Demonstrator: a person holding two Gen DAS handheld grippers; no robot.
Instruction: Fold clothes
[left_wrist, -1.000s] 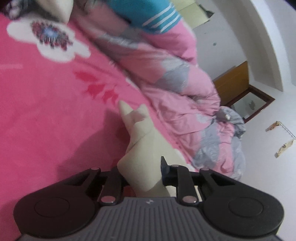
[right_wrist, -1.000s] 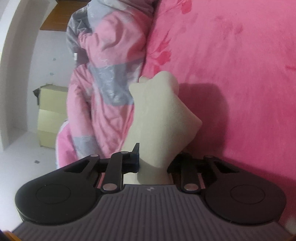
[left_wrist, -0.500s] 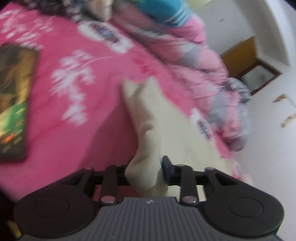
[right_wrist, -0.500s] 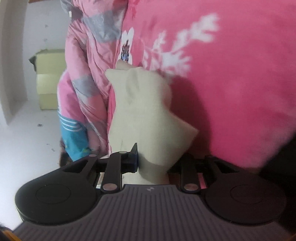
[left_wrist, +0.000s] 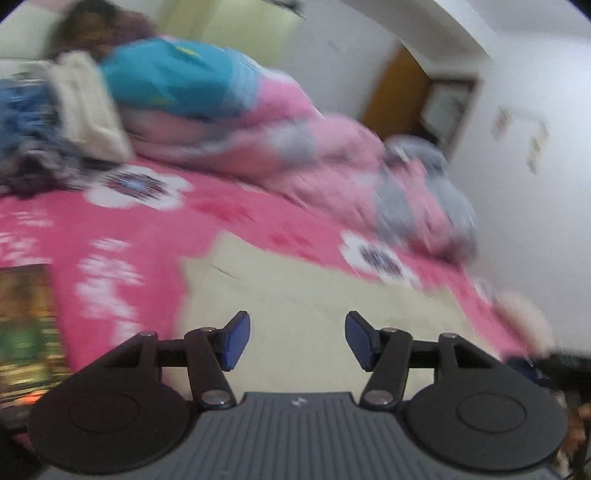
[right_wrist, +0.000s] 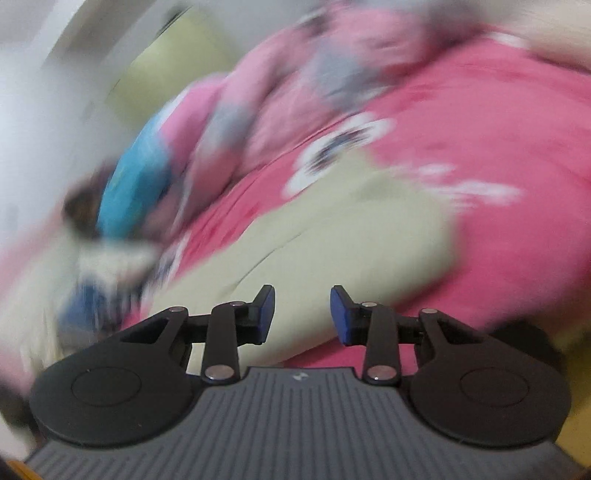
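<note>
Two blurred fisheye views look along handheld grippers over a bed. In the left wrist view, the left gripper fills the bottom of the frame, its blue-padded fingers spread wide with nothing between them. Just beyond them, in the lower centre, a cream garment lies flat on a pink floral bedsheet. A rumpled pink and grey quilt runs across the upper middle, with a teal cloth on it at upper left. A dark rectangular object, too blurred to identify, sits at the left edge.

In the right wrist view, the right gripper is also parted and empty. The same cream garment spreads across the centre on the pink sheet, beyond the fingers.
</note>
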